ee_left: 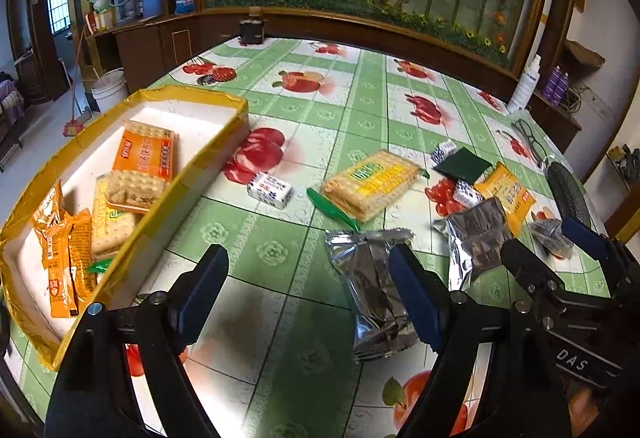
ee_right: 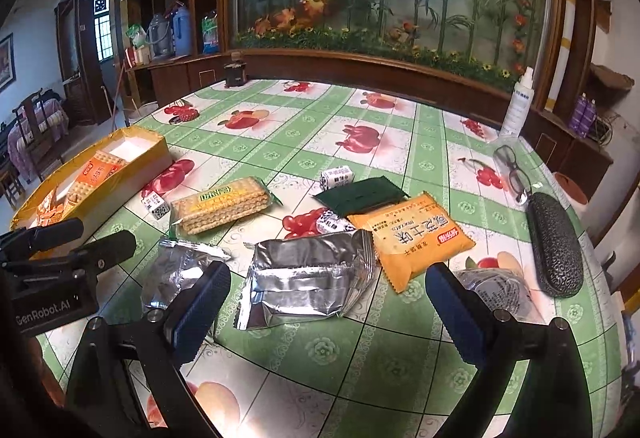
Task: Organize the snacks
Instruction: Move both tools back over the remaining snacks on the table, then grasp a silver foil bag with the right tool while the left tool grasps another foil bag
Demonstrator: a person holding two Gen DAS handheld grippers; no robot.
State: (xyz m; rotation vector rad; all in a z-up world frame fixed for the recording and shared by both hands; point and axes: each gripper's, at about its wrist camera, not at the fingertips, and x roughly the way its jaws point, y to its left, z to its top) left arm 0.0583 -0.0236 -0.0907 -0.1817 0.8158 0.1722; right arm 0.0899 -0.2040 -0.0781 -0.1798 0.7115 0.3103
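Left gripper: fingers spread wide, holding nothing, above a silver packet.
Right gripper: fingers apart, empty.
Yellow tray: biscuits inside.

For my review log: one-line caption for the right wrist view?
Open right gripper above a silver snack packet on the fruit-print tablecloth.

A black glasses case lies near folded eyeglasses, a white spray bottle beyond them.

Both tongs are black, with dark blue ribbed pads and silver screws: left tongs stamped "GenRobot.AI", right tongs lettered "DAS".
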